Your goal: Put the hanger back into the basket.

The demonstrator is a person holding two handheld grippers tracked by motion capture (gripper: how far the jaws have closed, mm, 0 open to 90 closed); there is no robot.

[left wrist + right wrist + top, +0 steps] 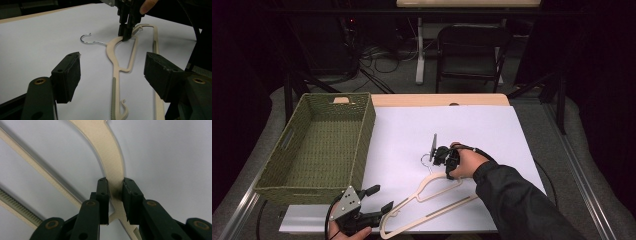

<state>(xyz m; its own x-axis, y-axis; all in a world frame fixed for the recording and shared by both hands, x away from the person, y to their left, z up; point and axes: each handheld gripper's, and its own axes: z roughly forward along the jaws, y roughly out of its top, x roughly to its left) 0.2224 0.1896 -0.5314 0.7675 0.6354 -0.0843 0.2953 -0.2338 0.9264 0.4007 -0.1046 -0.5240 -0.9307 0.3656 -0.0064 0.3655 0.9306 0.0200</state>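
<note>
My right gripper [115, 188] has its jaws closed tight on the cream hanger [432, 200], pressing both sides of the curved shoulder near the neck. The hanger lies flat on the white sheet [492, 130], a little toward 5 o'clock from the table's middle, and its metal hook [88, 40] points toward 12 o'clock. My left gripper [112, 72] holds nothing; its jaws stand wide open at the 7 o'clock edge, beside the hanger's lower end. The green basket [319, 145] sits at 9 o'clock.
</note>
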